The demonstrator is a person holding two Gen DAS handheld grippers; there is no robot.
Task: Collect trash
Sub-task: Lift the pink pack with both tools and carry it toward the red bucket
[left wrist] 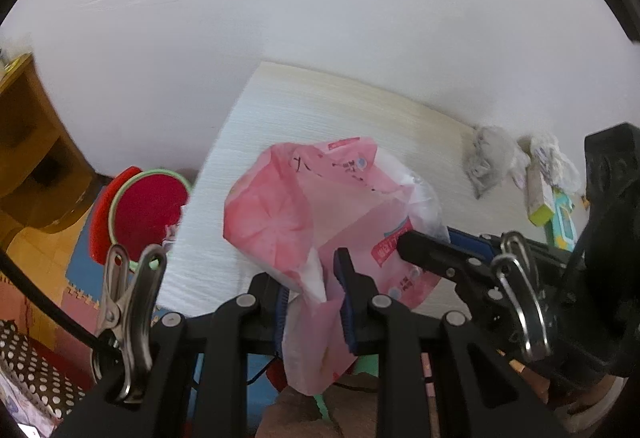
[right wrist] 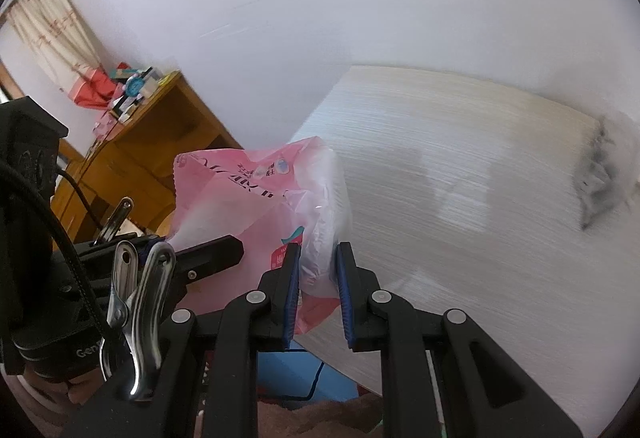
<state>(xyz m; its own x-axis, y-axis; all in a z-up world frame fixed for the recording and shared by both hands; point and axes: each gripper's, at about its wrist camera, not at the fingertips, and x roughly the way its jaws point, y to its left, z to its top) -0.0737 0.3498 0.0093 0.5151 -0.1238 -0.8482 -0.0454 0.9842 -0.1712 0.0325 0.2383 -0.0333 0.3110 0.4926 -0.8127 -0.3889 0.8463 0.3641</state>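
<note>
The left gripper (left wrist: 314,302) is clenched on the pink plastic bag (left wrist: 304,206), and the right gripper (right wrist: 318,290) pinches its other edge, both tilted downward. The bag's contents are unclear. Beyond lies the pale table (left wrist: 320,110), crumpled trash (left wrist: 486,158) far right.

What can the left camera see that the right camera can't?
Only the left wrist view shows the red stool and the small boxes and wrappers at the table's far end. Only the right wrist view shows the curtain and the cluttered wooden desk. Both show the pink plastic bag, pinched by the left gripper and right gripper, above the pale table.
</note>
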